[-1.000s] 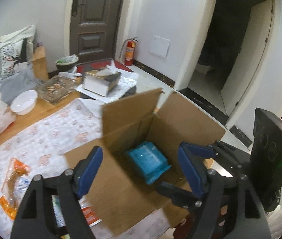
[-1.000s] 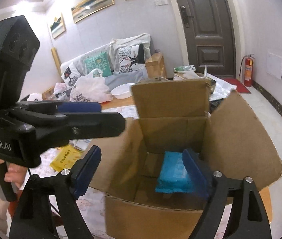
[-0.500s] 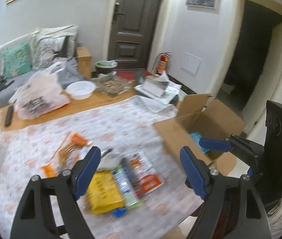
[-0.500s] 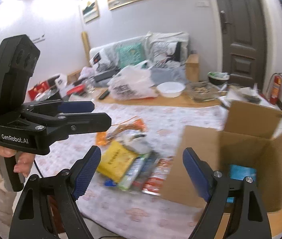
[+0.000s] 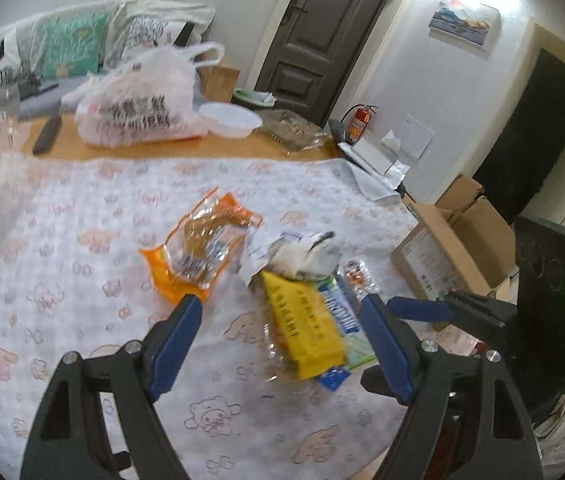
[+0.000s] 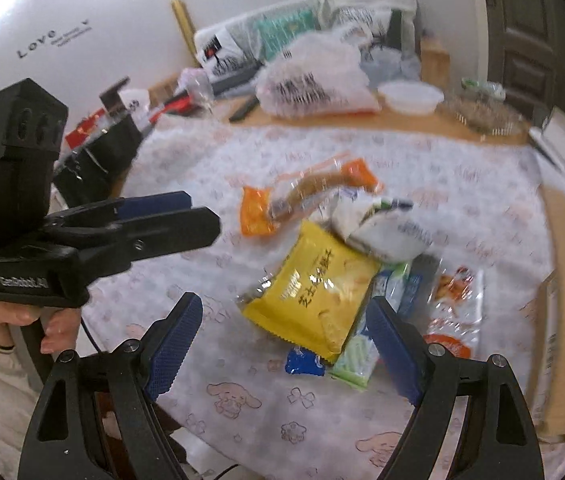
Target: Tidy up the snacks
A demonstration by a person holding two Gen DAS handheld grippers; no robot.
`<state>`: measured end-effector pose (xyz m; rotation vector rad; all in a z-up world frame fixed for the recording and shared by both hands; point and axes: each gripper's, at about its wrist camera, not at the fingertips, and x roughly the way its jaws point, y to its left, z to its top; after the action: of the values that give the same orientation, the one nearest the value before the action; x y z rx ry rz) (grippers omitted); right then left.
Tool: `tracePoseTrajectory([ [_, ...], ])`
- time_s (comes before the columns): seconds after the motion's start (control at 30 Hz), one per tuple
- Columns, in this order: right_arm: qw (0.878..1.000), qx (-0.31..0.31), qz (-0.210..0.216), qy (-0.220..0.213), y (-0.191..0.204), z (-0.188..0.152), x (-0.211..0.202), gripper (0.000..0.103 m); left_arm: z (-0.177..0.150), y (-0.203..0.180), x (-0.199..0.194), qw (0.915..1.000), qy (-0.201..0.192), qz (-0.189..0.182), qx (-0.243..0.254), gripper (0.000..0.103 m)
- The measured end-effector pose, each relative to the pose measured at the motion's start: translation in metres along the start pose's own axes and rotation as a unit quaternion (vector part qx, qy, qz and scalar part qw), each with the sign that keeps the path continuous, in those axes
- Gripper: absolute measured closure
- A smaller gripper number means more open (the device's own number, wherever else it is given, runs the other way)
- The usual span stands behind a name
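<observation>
Mostly undone, judging by the pile. Snack heap on the worktop, all left of the box: yellow pack on top, white pouch resting on its far edge, orange pack just beyond the pouch and furthest from the box. Under the yellow pack: green-white bar and small blue packet poking out at the near side. Red-printed clear bag lies between the yellow pack and the box.

Box interior hidden in both views, so count inside unknown; only outer wall and flaps visible at the worktop's right end.

Left tongs spread wide, nothing held, hovering above the heap's near edge. Right tongs spread wide too, empty, framing the yellow pack from above without touching.

Remaining, as a guess: at least six packs to move into the box. Yellow pack looks like the natural next pick, being on top and under both tongs.
</observation>
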<state>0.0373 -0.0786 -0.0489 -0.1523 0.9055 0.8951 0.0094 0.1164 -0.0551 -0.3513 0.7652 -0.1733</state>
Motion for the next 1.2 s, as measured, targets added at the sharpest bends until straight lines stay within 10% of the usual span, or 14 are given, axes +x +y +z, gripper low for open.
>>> tracePoseTrajectory([
  [0.73,0.995,0.092,0.024,0.04,-0.028,0.004,0.069,0.019,-0.01,0.041,0.036,0.9991,0.026,0.023,-0.024,0.024],
  [1.2,0.997,0.041,0.05,0.05,-0.021,-0.002,0.064,0.031,-0.012,0.043,0.034,0.999,0.023,0.026,-0.027,0.024],
])
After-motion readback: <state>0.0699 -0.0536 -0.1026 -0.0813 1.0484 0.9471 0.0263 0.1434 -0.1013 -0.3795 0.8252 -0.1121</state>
